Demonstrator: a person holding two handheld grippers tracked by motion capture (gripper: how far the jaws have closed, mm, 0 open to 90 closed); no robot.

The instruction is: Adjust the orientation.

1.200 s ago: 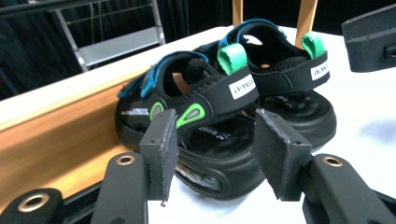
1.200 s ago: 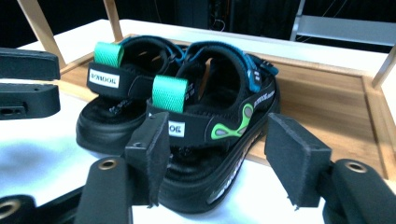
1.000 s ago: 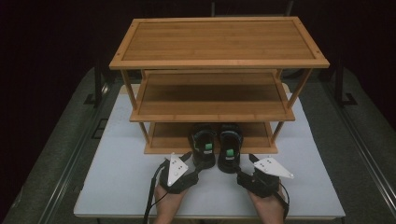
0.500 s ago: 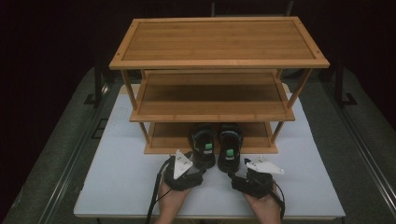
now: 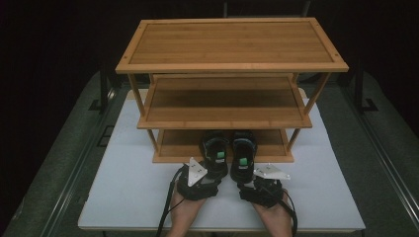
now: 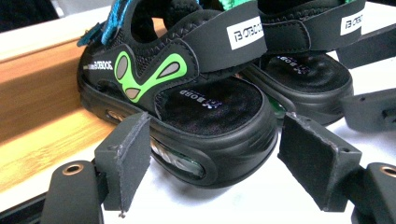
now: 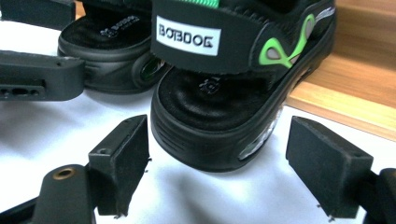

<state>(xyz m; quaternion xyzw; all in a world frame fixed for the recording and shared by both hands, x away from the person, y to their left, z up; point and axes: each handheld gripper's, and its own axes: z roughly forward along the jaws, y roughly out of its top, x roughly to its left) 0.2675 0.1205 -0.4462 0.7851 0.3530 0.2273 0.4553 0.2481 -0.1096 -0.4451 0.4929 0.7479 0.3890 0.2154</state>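
two black-and-green sandals sit side by side at the near edge of a three-tier wooden rack (image 5: pixel 232 64), toes resting on its lowest shelf (image 5: pixel 178 143) and heels hanging out over the white table (image 5: pixel 123 192). the left sandal (image 5: pixel 215 157) and right sandal (image 5: pixel 244 159) point away from the person, which leaves their rounded heels facing the tools. the left gripper (image 5: pixel 200 178) is held just short of the left heel, jaws spread wide; in the left gripper view that heel (image 6: pixel 219 140) lies between the two pads without touching either. the right gripper (image 5: pixel 262 183) is lined up the same way on the right sandal (image 7: pixel 219 116), jaws likewise apart and empty, with the left gripper's black jaw (image 7: pixel 37 81) visible at the far left of the right gripper view. each tool is squared to its own heel, seemingly so both shoes can be pinched at once. the upper shelves stand bare, a likely destination, though that is only a judgement.
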